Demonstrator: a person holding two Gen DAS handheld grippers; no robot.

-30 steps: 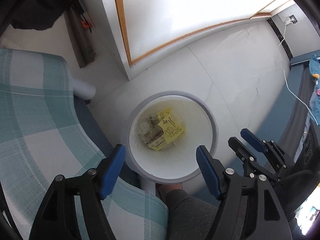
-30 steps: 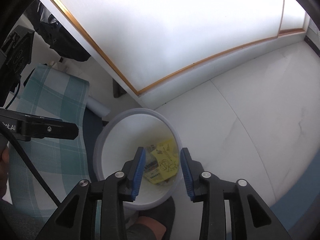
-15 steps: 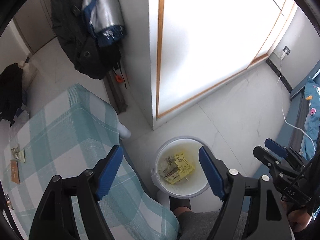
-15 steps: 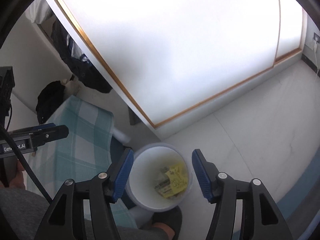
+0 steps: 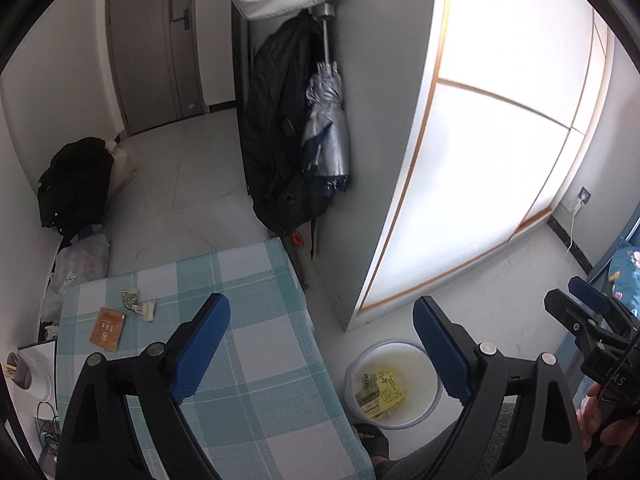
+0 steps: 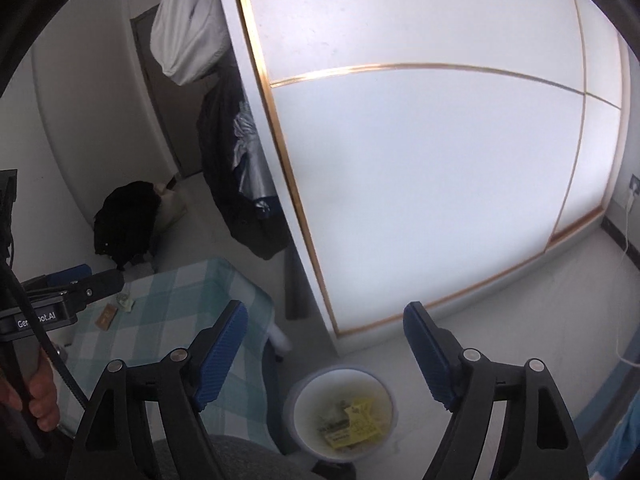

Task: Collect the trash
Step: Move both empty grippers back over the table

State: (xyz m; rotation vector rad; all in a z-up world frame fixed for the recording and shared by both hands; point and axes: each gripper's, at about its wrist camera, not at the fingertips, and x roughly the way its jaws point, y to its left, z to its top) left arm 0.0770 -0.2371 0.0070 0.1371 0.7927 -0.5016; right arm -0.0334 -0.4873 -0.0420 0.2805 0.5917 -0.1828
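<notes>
Both claws, left [image 5: 320, 346] and right [image 6: 322, 352], now risen from the round white plastic bin [image 5: 428, 368], are spreading empty; brown and white wrappers [image 5: 120, 318] remain on the checked tabletop [image 5: 256, 360].

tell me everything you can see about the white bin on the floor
The white bin is a round, open-topped tub of what looks like plastic, standing upright on the pale floor beside the checked table's corner. Its inside looks yellowish. At the bottom lie a yellow wrapper and other crumpled packaging. No tool touches it.
</notes>
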